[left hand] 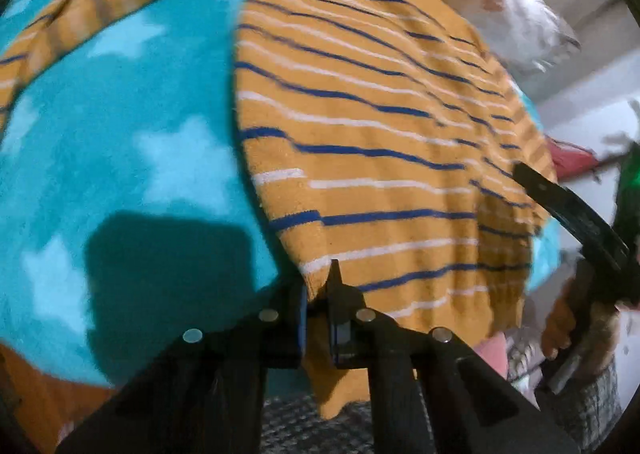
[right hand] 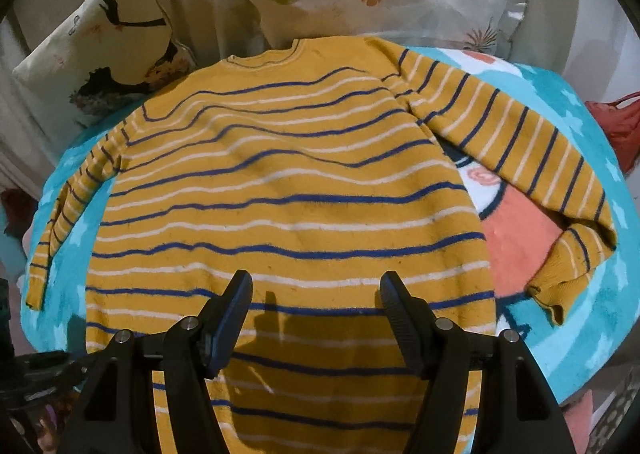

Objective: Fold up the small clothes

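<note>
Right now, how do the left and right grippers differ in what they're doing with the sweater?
The left gripper is shut on the sweater, pinching its hem corner; the right gripper is open and grips nothing. The left sits at the garment's side edge beside the turquoise blanket; the right is aimed over the middle of the lower body. Both are at the hem end.
</note>
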`<action>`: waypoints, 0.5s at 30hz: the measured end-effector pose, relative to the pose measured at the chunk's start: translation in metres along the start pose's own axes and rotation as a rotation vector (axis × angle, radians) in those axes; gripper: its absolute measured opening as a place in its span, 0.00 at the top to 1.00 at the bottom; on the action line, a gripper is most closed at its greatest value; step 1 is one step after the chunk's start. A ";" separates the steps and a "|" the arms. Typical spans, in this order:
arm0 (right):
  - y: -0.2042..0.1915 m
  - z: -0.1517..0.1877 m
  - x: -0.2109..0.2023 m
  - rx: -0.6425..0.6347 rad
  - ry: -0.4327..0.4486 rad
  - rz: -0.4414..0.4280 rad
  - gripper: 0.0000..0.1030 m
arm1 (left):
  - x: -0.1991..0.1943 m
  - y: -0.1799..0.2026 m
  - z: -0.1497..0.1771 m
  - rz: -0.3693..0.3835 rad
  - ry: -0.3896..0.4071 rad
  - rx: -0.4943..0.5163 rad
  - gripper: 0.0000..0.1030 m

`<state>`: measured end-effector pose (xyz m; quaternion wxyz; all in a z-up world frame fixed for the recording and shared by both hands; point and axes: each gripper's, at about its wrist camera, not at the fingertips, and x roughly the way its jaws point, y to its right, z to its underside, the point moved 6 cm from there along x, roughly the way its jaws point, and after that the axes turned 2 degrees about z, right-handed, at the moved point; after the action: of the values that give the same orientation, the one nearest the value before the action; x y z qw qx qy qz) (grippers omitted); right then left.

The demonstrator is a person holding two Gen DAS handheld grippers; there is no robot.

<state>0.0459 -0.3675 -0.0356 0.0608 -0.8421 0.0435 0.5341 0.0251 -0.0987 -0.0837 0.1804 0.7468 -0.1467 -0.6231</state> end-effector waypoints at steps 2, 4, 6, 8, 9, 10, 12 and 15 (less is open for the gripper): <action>-0.001 -0.001 -0.001 -0.019 0.001 -0.027 0.31 | -0.008 -0.006 0.009 -0.025 0.056 -0.091 0.93; -0.001 -0.003 -0.003 -0.033 0.006 -0.059 0.31 | -0.026 -0.024 0.012 -0.038 0.088 -0.181 0.93; 0.006 -0.003 -0.006 -0.045 0.012 -0.085 0.31 | -0.040 -0.034 0.017 -0.060 0.112 -0.227 0.92; 0.017 -0.003 -0.008 -0.047 0.018 -0.106 0.31 | -0.053 -0.035 0.021 -0.081 0.126 -0.213 0.92; 0.025 -0.003 -0.010 -0.045 0.021 -0.119 0.31 | -0.058 -0.032 0.024 -0.089 0.139 -0.206 0.91; 0.034 -0.003 -0.012 -0.042 0.025 -0.129 0.31 | -0.059 -0.018 0.027 -0.118 0.153 -0.206 0.90; 0.059 -0.004 -0.021 -0.024 0.043 -0.140 0.31 | -0.071 -0.014 0.028 -0.151 0.198 -0.206 0.89; 0.112 -0.005 -0.036 0.050 0.079 -0.123 0.31 | -0.081 -0.001 0.034 -0.184 0.262 -0.233 0.75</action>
<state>0.0201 -0.4786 -0.0073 0.1126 -0.8618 0.0075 0.4945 -0.0232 -0.0644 -0.0185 0.2256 0.8056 0.0202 -0.5474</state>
